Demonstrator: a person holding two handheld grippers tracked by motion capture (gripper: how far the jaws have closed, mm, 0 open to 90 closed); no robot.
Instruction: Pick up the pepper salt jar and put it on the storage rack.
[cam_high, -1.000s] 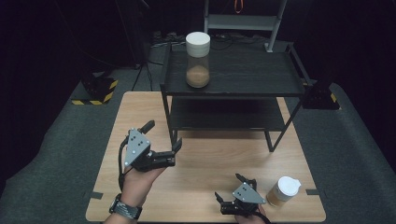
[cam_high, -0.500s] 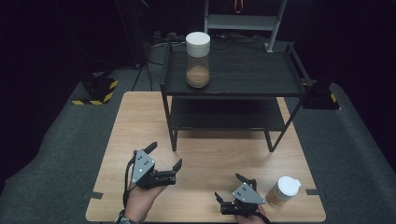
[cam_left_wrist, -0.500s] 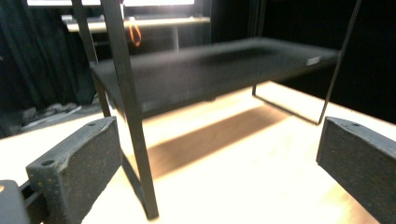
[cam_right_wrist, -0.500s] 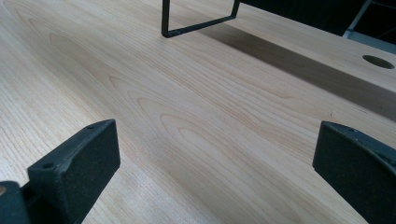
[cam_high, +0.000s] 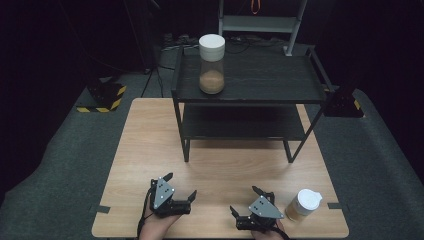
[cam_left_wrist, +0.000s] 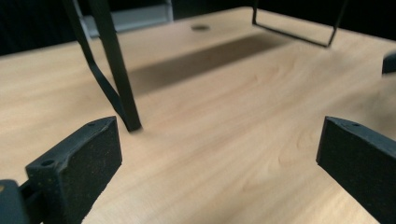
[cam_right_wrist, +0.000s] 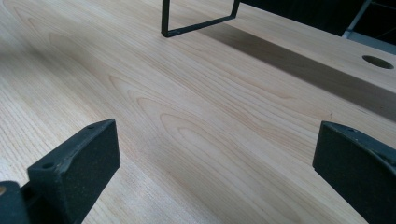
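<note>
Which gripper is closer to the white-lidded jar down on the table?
Right. The right gripper sits just beside the jar on the table, apart from it, jaws open. The left gripper is farther off across the table's near edge, also open.

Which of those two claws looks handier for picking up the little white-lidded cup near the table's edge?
Probably the right claw: it sits open just beside the cup on the table. The left claw, open too, is farther away.
</note>
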